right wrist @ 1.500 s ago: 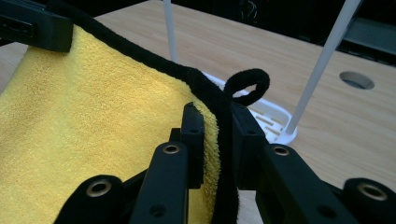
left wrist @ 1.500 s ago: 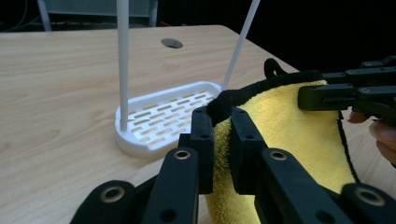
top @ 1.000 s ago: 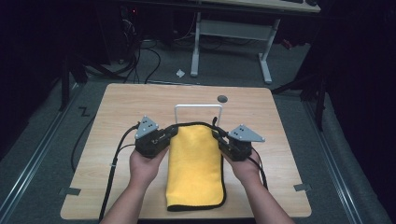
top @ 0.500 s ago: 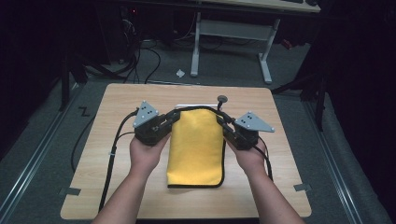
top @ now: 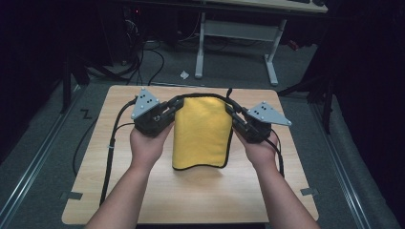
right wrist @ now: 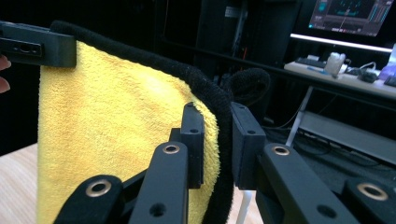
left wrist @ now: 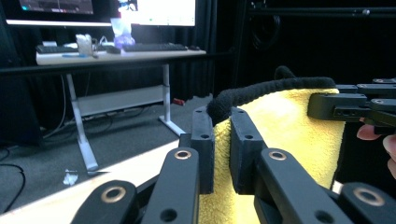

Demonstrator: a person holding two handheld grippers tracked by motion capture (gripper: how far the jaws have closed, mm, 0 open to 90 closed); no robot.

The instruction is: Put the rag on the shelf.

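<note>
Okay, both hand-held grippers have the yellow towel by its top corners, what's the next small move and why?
Probably carry the yellow towel forward and lay it down flat. The left hand-held gripper and right hand-held gripper each pinch a corner of its black-trimmed edge, which is raised, while the lower end rests on the table.

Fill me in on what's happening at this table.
A person holds a claw in each hand. The left claw and the right claw are each shut on a top corner of the yellow terry towel with black trim. The towel's top edge is lifted between them, while its lower end lies on the light wooden table.
</note>
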